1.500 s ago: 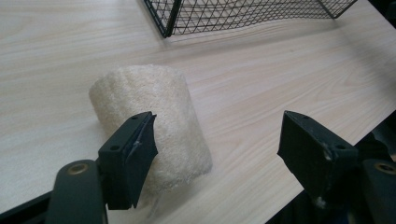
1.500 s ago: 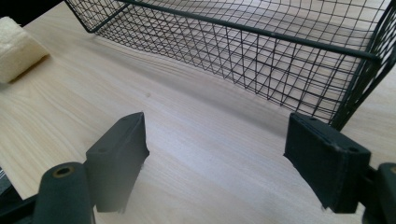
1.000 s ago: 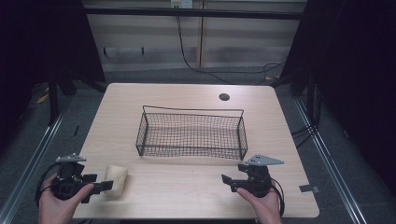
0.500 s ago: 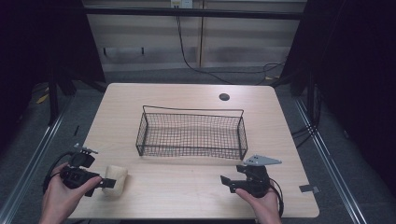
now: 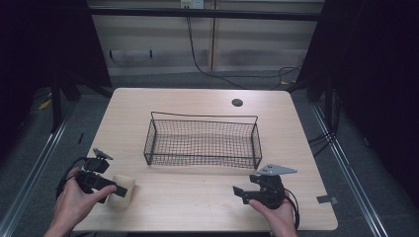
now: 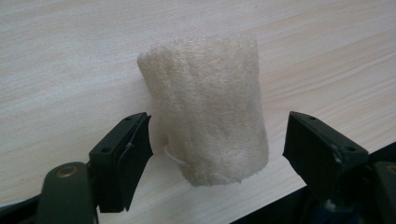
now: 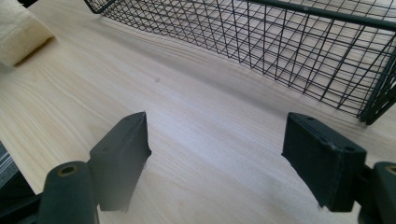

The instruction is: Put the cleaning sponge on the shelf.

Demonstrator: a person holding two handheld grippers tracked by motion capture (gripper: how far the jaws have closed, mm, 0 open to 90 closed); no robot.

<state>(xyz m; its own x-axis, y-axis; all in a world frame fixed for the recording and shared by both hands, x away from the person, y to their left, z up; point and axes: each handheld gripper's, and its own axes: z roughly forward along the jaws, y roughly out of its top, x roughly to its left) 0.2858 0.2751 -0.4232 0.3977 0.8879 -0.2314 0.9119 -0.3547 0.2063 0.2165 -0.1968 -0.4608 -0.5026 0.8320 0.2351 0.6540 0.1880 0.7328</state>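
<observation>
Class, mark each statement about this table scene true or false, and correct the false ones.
1. The black wire basket holds nothing. True.
2. The left gripper is shut on the cream fibrous loofah roll. False: its jaws stand open on either side of the roll, with gaps showing.
3. The loofah roll lies inside the basket. False: it lies on the pale wooden table, near the front left edge.
4. The right gripper is open over bare table. True.
5. A dark round hole sits in the table behind the basket. True.
</observation>
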